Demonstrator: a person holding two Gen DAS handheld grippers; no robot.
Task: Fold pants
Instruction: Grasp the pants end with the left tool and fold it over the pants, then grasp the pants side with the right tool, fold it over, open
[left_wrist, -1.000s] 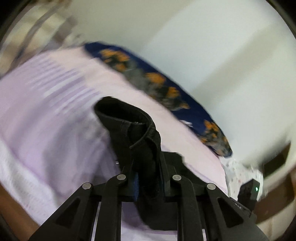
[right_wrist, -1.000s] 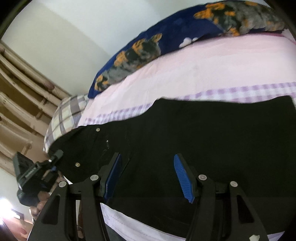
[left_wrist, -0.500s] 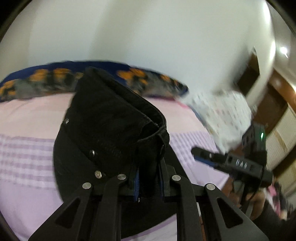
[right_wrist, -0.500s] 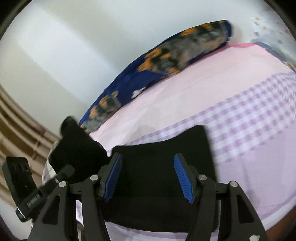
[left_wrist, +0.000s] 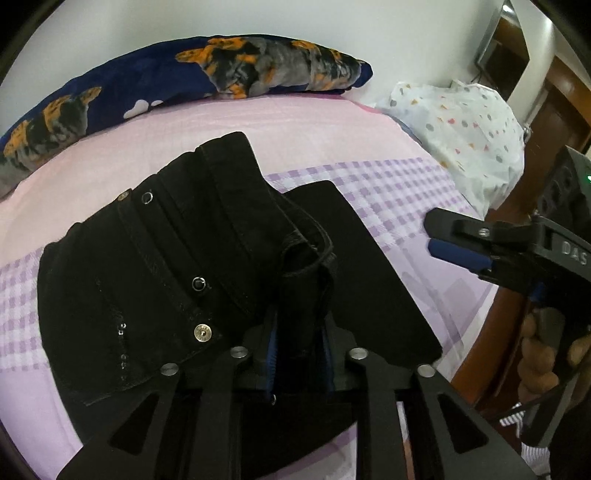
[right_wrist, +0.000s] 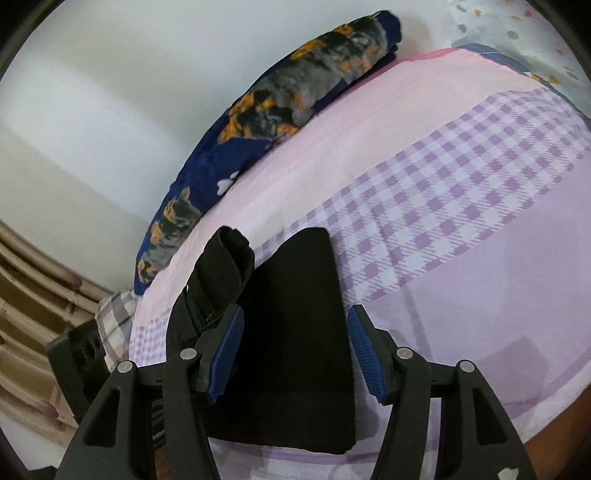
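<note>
Black pants (left_wrist: 155, 280) lie on a bed with a pink and purple-checked sheet (left_wrist: 388, 192), partly folded: the waistband end, with its metal button (left_wrist: 202, 333) and rivets, is laid over onto the flat lower layer, whose far edge shows beyond the fold. The left gripper (left_wrist: 297, 354) has a thick bunch of waistband fabric between its blue pads; its jaws are opening, and whether the pads press the cloth cannot be told. The right gripper (right_wrist: 295, 350) hovers above the flat folded panel with its jaws apart and nothing between them; in the left view it appears at the right, carried by a hand (left_wrist: 543, 354). A dark blue printed blanket (left_wrist: 184, 81) lies along the wall, and a dotted white pillow (left_wrist: 465, 133) sits at the bed's far corner.

The step in hand appears to be releasing the folded-over waistband. To do it well, the left jaws should part fully before withdrawing, so the cloth is not dragged off the stack. The right gripper could then press the upper layer flat and square its edges with the layer beneath.
</note>
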